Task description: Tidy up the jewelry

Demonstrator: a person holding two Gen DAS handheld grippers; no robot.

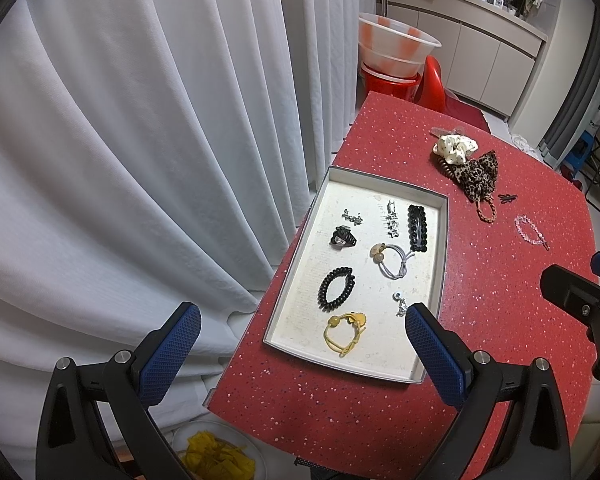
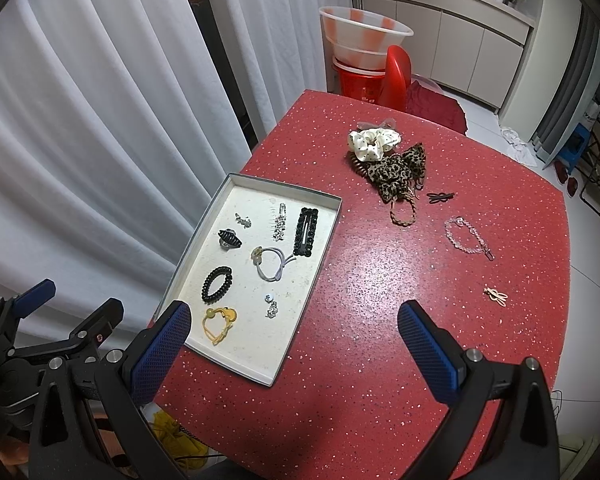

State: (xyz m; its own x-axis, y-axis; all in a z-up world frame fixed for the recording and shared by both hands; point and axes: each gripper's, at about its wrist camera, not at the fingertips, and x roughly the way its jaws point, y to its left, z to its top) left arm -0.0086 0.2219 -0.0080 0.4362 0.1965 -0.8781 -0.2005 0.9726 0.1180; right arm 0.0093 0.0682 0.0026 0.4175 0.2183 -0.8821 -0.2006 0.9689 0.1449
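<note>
A shallow white tray [image 1: 444, 240] [image 2: 332, 216] lies on the red speckled table [image 1: 480, 320] [image 2: 380, 280]. In it lie a yellow hair tie [image 1: 344, 330] [image 2: 217, 326], a black coil tie [image 1: 335, 289] [image 2: 217, 284], a grey tie [image 1: 394, 261] [image 2: 270, 264], a black claw clip [image 1: 343, 237], a black bar clip [image 1: 417, 228] [image 2: 306, 231] and small silver pieces. Outside it lie a cream scrunchie [image 1: 455, 148] [image 2: 374, 141], a leopard scrunchie [image 1: 478, 176] [image 2: 400, 171], a clear bead bracelet [image 1: 532, 231] [image 2: 466, 238] and a gold clip [image 2: 496, 295]. My left gripper [image 1: 302, 330] is open and empty above the tray's near end. My right gripper [image 2: 294, 326] is open and empty above the table.
White curtains [image 1: 140, 140] hang along the table's left side. A red chair [image 2: 396, 76] and stacked plastic basins [image 2: 364, 36] stand beyond the far edge. A small black clip [image 2: 440, 197] and a braided tie [image 2: 403, 214] lie near the scrunchies. A bowl with yellow cloth [image 1: 216, 456] sits below the table.
</note>
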